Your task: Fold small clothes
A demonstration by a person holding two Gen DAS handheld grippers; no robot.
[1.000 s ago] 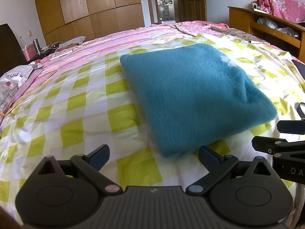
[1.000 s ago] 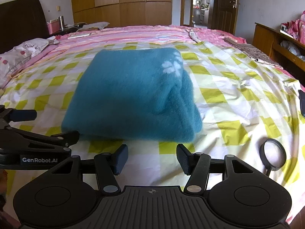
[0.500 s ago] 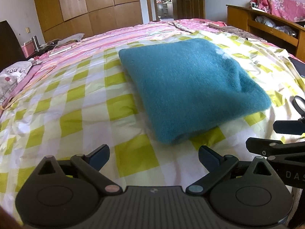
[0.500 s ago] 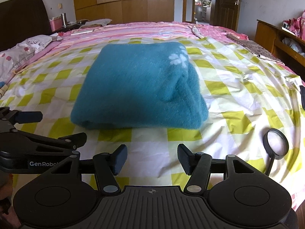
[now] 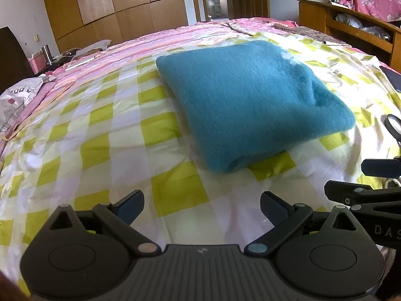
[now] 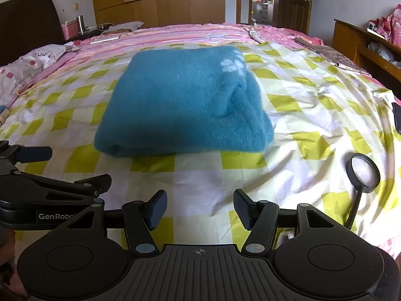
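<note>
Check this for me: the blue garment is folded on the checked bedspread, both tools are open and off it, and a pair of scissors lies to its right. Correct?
Not quite. The thing lying right of the blue garment is a magnifying glass, not scissors, as the right wrist view shows. The rest holds: folded on the checked bedspread, left tool and right tool open and off it.

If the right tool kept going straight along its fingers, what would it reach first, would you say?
Most likely the near folded edge of the teal sweater, after crossing bare checked bedsheet; depth is uncertain.
</note>
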